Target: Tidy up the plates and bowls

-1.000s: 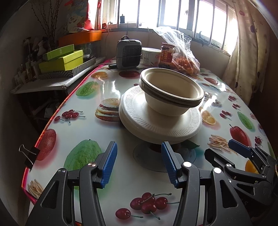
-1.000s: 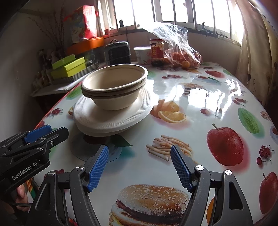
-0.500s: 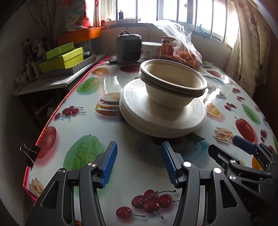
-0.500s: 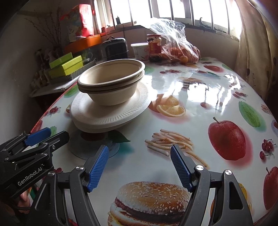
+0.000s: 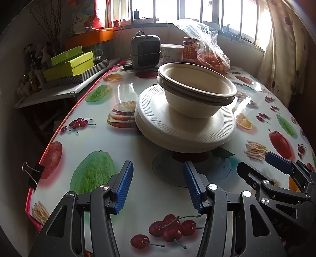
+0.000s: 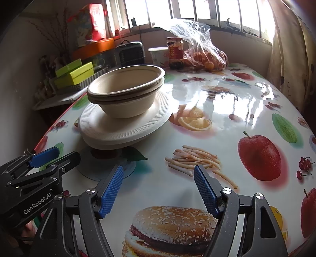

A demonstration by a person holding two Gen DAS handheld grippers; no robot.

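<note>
A round table (image 5: 142, 199) with a glossy cloth printed with fruit, burgers and fries fills both views. Behind it, along the barred window (image 5: 197, 11), hangs a spotted curtain (image 5: 284, 59) on the right, and a side shelf on the left carries lime-green boxes (image 5: 69, 63) below an orange tray (image 5: 88, 38).

On the left half of the table sits a stack of white ribbed plates (image 5: 185, 134), raised on something mostly hidden beneath them. Two nested beige bowls (image 5: 197, 93) stand on top of the plates, tilted slightly. The table between the stack and both grippers is bare.

At the far edge stand a clear bag of oranges (image 5: 209, 57), a small grey heater (image 5: 145, 52), a white tub (image 5: 171, 52) and a red-labelled jar (image 5: 190, 49), all well apart from the stack.

The left gripper (image 5: 158, 184) hovers near the stack, its blue pads apart with nothing between them. The right gripper (image 6: 158, 187) hovers beside it over the printed burger, its jaws spread wider and likewise empty.

Only the left view shows a binder clip (image 5: 32, 174) on the table's near-left edge; only the right view shows the "GenRobot.AI" lettering on the left gripper's body and the sunlit glare across the table's right side.
</note>
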